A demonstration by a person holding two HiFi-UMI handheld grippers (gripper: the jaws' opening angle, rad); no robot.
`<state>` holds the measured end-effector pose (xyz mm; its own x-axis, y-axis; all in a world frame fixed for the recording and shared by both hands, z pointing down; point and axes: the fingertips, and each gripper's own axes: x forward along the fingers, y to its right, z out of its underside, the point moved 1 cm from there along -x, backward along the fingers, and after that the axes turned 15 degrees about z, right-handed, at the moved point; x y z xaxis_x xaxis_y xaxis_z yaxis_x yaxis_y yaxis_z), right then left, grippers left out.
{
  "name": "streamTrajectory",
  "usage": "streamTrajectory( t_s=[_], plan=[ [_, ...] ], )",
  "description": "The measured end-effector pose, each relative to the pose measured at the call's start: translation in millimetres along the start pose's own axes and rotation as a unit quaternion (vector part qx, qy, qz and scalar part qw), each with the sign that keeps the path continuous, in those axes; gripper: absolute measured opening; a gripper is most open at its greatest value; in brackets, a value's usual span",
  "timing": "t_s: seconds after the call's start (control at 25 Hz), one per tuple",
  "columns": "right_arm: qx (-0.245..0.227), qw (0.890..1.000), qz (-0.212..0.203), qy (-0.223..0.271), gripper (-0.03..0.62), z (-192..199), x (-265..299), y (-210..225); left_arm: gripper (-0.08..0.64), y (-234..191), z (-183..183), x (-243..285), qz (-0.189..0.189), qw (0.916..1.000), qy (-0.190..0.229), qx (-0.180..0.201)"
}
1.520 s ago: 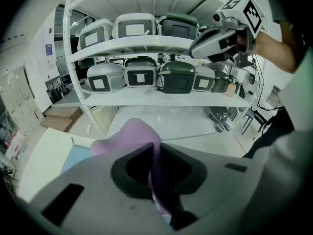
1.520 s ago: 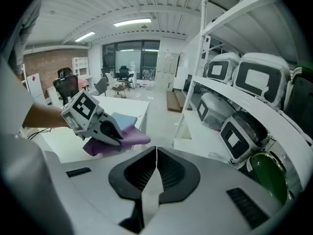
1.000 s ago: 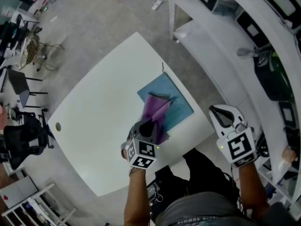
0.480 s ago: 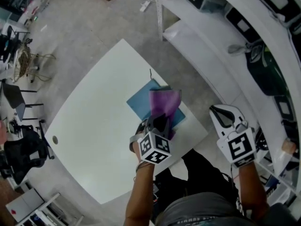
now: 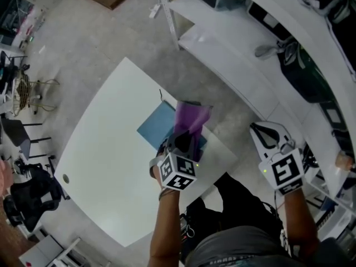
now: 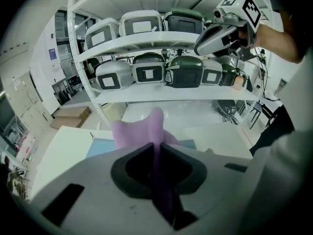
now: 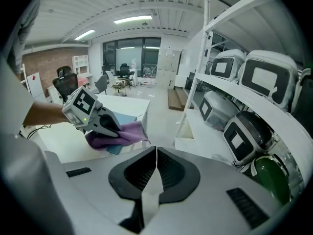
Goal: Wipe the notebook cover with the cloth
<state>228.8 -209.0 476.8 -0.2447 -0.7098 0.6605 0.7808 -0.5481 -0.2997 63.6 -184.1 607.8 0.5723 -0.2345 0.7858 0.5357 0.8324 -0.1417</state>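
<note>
Now, left gripper [image 5: 186, 142]: its jaws are clamped on the purple cloth [image 5: 192, 118], which runs through the gap between them and spills out ahead of the tips.
Cloth: it juts forward, toward the far right; from these views you cannot tell whether its free end rests on the cover or hangs just above it.
Notebook [image 5: 154, 128]: blue, flat on the white table [image 5: 105, 143] near the right corner. It lies below the jaws and ahead of them, with most of its bare cover to the left of the cloth.
Long axis: by the look of it, from far left to near right, square with the table's edges; the cloth hides part of it.
Coming move: it probably calls for the cloth lowered and drawn leftward along that axis.
Right gripper [image 5: 258, 129]: jaws together with nothing between them, held off the table's right side by the shelves [image 5: 222, 43].
Nearer hand: your left is directly over the notebook; your right is well apart.
</note>
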Motion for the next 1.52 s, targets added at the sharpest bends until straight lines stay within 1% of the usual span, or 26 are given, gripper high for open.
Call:
streamTrajectory(
  t_s=[0.16, 0.32, 0.4, 0.52, 0.64, 0.8, 1.0, 1.2, 1.36, 1.52],
  plan=[
    [-0.008, 1.0, -0.013, 0.008, 0.032, -10.0, 2.3, -15.3, 0.043, -8.1, 36.5, -28.2, -0.025, 0.9993, -0.009, -0.027],
    [-0.021, 0.999, -0.032, 0.017, 0.032, -22.5, 4.5, -43.5, 0.043, -10.7, 79.4, -57.7, -0.049, 0.997, -0.015, -0.058],
    [-0.027, 0.999, -0.042, 0.019, 0.032, -27.1, 5.0, -57.6, 0.043, -9.5, 92.0, -67.1, -0.055, 0.9961, -0.017, -0.067],
    [-0.036, 0.998, -0.053, 0.022, 0.032, -33.3, 5.7, -74.3, 0.043, -9.0, 100.2, -74.1, -0.06, 0.9954, -0.014, -0.073],
    [-0.04, 0.997, -0.056, 0.023, 0.032, -37.9, 6.6, -81.7, 0.043, -9.5, 96.0, -73.1, -0.056, 0.9961, -0.015, -0.066],
    [-0.035, 0.998, -0.049, 0.019, 0.032, -37.7, 8.0, -74.3, 0.043, -11.4, 74.4, -60.0, -0.038, 0.9983, -0.023, -0.036],
    [-0.013, 1.0, -0.025, 0.003, 0.032, -19.4, 10.2, -42.2, 0.043, -18.9, 37.3, -30.8, -0.013, 0.9994, -0.031, -0.006],
    [0.003, 1.0, -0.003, -0.014, 0.032, 3.8, 11.8, -6.9, 0.043, -23.8, -1.1, -0.2, 0.006, 0.9995, -0.028, 0.016],
    [0.007, 1.0, 0.001, -0.019, 0.032, 11.9, 15.3, 5.8, 0.043, -27.2, -9.5, 6.4, 0.009, 0.9996, -0.022, 0.014],
    [0.002, 1.0, -0.008, -0.015, 0.032, 5.7, 21.4, -1.2, 0.043, -30.2, 6.1, -5.6, -0.004, 0.9998, -0.018, -0.003]
  ],
)
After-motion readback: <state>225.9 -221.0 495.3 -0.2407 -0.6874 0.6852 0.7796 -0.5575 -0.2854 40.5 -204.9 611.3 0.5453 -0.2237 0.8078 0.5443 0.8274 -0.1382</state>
